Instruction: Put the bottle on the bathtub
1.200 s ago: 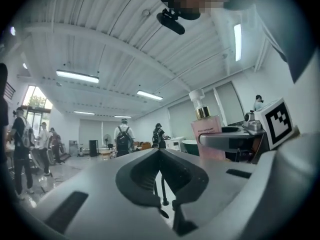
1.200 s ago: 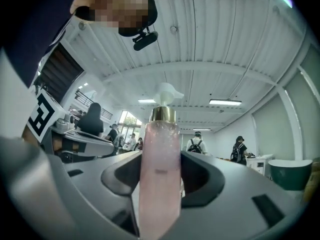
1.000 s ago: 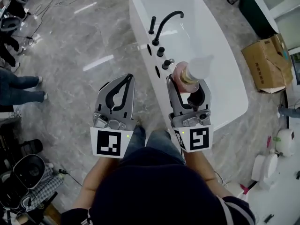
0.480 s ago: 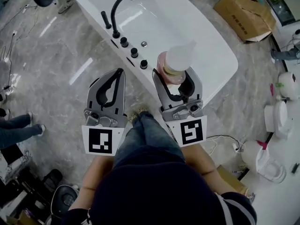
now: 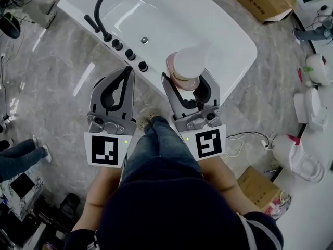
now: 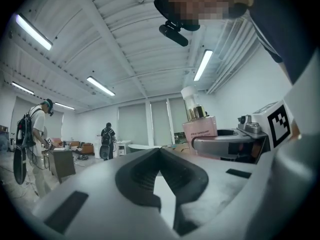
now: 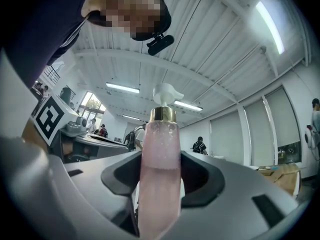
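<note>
**Bottle in right tool, over tub rim**

Right tool (image 5: 186,78): jaws clamped on the pink pump bottle (image 5: 183,66), which is upright. Left tool (image 5: 126,72): jaws closed tip to tip, nothing between them. The bottle hangs above the near rim of the white bathtub (image 5: 234,30), beside the black knobs (image 5: 142,66).

Cardboard box (image 5: 260,3) on grey marble floor (image 5: 52,87)

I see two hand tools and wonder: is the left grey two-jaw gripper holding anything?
No, the left gripper has its grey jaws meeting at their tips with nothing between them.
</note>
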`<state>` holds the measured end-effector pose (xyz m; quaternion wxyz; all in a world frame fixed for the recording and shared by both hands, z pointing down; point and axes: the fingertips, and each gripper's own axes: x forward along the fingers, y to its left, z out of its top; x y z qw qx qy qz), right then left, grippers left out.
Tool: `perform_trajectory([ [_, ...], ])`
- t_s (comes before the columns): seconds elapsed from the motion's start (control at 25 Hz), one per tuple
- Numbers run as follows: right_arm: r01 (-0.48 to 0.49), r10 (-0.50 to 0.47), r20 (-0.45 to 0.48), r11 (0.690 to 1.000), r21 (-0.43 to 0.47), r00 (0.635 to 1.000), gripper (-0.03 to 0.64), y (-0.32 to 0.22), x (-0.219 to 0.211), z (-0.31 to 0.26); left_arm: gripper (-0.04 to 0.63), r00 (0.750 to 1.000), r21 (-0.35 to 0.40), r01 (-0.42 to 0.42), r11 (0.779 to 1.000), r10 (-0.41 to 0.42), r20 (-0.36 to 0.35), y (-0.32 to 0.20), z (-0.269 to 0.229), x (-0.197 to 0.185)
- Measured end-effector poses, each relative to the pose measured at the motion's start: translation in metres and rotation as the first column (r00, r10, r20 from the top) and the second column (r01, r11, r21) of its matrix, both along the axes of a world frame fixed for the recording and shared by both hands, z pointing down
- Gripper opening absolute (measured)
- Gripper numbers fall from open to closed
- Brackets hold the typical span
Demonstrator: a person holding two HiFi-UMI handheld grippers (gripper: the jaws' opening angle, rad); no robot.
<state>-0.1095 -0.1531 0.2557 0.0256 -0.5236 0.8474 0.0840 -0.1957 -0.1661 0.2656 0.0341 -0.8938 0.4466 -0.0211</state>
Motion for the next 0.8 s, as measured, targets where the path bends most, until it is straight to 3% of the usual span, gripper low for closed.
perform_trajectory([
  [0.48, 0.002, -0.002, 0.005, 0.998, -0.071, 1.0, 0.229, -0.018, 0.019, 0.054, 0.015, 0.998, -0.062, -0.048, 0.997, 0.051, 0.045, -0.023, 0.049, 0.025],
  [0.8, 0.043, -0.042, 0.014, 0.991, -0.126, 0.999, 0.229, -0.042, 0.008, 0.112, 0.015, 0.999, -0.105, -0.015, 0.994, 0.02, 0.043, -0.033, 0.094, 0.014],
])
